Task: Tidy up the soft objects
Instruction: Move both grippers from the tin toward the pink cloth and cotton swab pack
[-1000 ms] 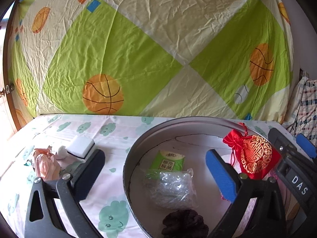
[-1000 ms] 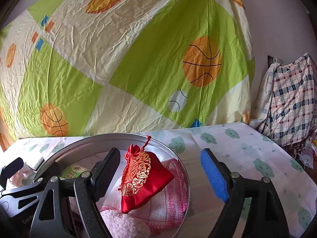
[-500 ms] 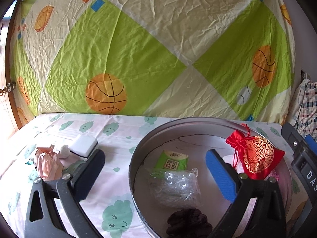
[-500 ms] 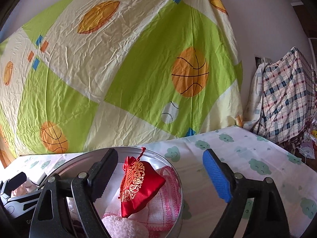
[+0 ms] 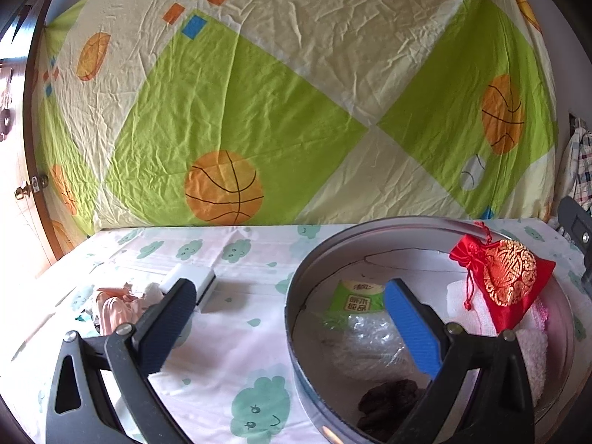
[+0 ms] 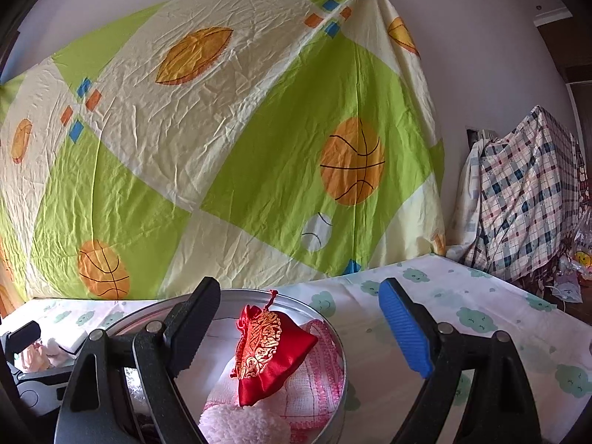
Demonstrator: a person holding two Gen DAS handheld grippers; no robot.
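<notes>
Sheet [image 5: 229, 118]: creased cotton hung as a backdrop, green and cream diamonds with orange basketballs. Tablecloth [image 5: 236, 336]: thin white fabric printed with pale green clouds, lying flat with fold lines.

Tin [image 5: 296, 336]: round, shallow, grey metal with a smooth upright wall, standing on the tablecloth. Inside it: a pink-edged woven cloth [image 6: 318, 373], a fluffy pink piece [image 6: 240, 425], a crinkled clear bag [image 5: 370, 336], a green packet [image 5: 357, 296], a dark wrinkled lump [image 5: 388, 403].

Pouch [image 6: 272, 355]: red satin, gold embroidery, drawstring neck, roughly triangular, resting tilted on the woven cloth at the tin's right side.

Left of the tin, on the tablecloth: a white block [image 5: 194, 277] and crumpled pink fabric [image 5: 114, 303].

Left gripper [image 5: 288, 318]: spread wide, empty, straddling the tin's left wall; pouch lies just right of its blue finger. Right gripper [image 6: 299, 329]: spread wide, empty; pouch sits between its fingers, nearer the black one, touching neither.
</notes>
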